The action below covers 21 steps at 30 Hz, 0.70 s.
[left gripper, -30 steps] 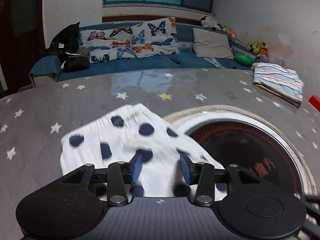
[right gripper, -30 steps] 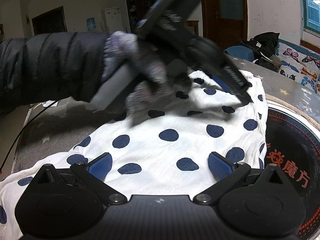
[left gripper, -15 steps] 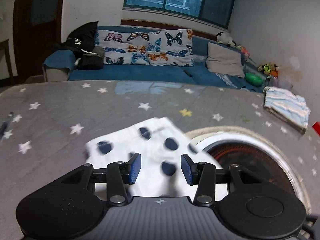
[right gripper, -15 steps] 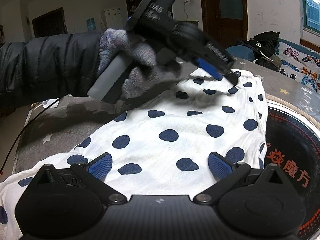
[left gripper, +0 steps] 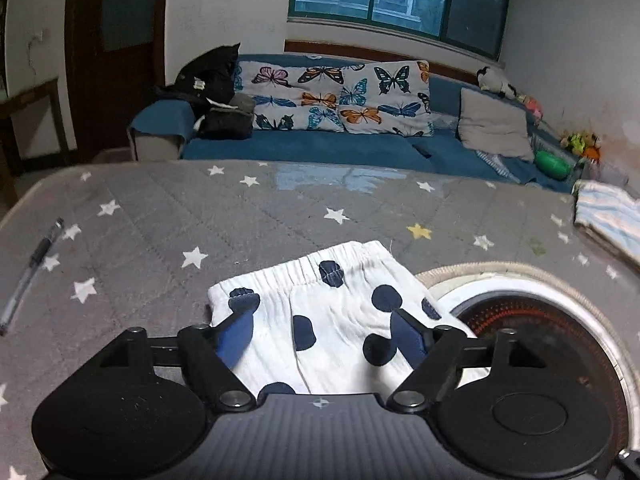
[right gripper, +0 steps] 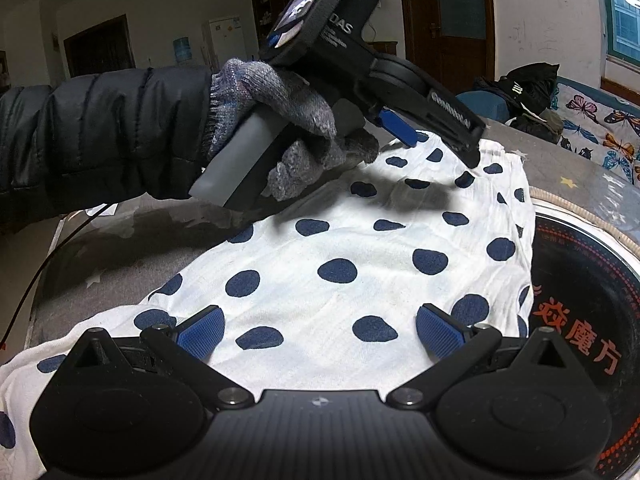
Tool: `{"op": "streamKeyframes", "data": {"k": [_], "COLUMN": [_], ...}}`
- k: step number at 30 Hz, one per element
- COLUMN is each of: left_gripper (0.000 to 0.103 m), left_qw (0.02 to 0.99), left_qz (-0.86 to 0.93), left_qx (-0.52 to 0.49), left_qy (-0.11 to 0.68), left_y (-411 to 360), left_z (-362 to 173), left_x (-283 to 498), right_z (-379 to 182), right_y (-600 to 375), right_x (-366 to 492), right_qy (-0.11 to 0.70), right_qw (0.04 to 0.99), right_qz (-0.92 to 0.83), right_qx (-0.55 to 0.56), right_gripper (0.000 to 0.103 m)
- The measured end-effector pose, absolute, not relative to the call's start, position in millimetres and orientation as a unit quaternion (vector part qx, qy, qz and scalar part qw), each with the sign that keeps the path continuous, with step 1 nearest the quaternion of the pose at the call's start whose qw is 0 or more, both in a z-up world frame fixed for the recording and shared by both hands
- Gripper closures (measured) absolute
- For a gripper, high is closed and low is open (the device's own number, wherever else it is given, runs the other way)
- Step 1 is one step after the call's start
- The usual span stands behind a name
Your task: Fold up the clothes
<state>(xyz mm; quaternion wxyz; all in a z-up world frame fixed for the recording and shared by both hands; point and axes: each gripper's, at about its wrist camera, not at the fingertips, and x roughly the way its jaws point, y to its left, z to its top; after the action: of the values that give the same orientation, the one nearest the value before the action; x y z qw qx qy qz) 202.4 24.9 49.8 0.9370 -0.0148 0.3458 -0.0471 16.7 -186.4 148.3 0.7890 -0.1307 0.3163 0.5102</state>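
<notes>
soft polka-dot garment (left gripper: pixel 340 320) laid out on the counter (left gripper: pixel 160 224), both hand-held grippers slack above it

the white garment with navy dots looks light, limp and crinkly; it should crease easily and slide a little on the grey star-printed cover, so i would take it at the elastic waistband (left gripper: pixel 304 264) or a corner edge, where the cloth is thickest. it lies flat, its right edge lapping the rim of a round black cooktop (right gripper: pixel 580 280). the left hand-held gripper (left gripper: pixel 324 332) hangs over the waistband end with its jaws opening, cloth beneath them but nothing pinched, gripped by a gloved hand (right gripper: pixel 288 120). the right hand-held gripper (right gripper: pixel 320 332) is spread wide just above the middle of the garment, holding nothing.
</notes>
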Motion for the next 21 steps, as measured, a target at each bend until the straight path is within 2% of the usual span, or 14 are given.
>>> {"op": "streamKeyframes", "data": {"k": [9,21], "left_gripper": [0.0,0.0], "left_qw": [0.936,0.934], "left_qz": [-0.039,0.0], "left_qx": [0.009,0.039], "left_qy": [0.351,0.356], "left_y": [20.2,21.4], "left_z": [39.0,30.4], "left_x": [194.0,205.8], "right_z": [148.9,148.6], "right_y": [-185.6,-185.2], "right_x": [16.9,16.5], "right_qy": [0.316,0.316], "right_qw": [0.789,0.789], "right_qz": [0.51,0.51], "right_qx": [-0.131,-0.132], "right_gripper": [0.0,0.0]}}
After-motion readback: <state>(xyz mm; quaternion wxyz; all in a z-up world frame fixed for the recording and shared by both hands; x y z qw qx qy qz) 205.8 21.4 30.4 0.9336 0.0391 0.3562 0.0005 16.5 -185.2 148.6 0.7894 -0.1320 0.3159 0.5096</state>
